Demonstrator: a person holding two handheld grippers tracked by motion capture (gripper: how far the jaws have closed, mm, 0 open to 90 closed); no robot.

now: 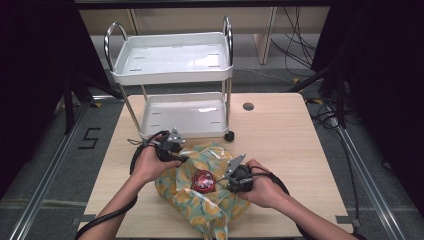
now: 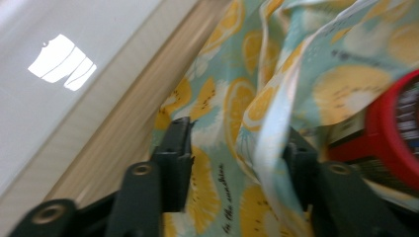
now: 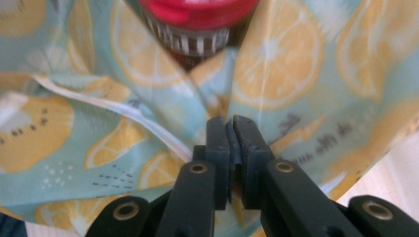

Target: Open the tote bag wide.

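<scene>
A pale green cloth bag (image 1: 186, 196) printed with lemon slices lies on the wooden table (image 1: 280, 135), and a jar with a red lid (image 1: 203, 180) stands in its open mouth. My left gripper (image 1: 182, 157) is at the bag's far left edge. In the left gripper view it (image 2: 239, 136) is open, its jaws astride a raised fold of the cloth (image 2: 346, 89), with the jar (image 2: 395, 133) to the right. My right gripper (image 1: 222, 184) sits just right of the jar. In the right gripper view it (image 3: 231, 123) is shut on a pinch of the cloth (image 3: 291, 54), below the jar (image 3: 197, 12).
A white two-tier trolley (image 1: 172, 57) with chrome handles stands against the table's far left edge, its lower tray (image 1: 182, 117) close behind my left hand. A round cable port (image 1: 248, 106) sits in the tabletop at the back. Cables lie on the floor to the right.
</scene>
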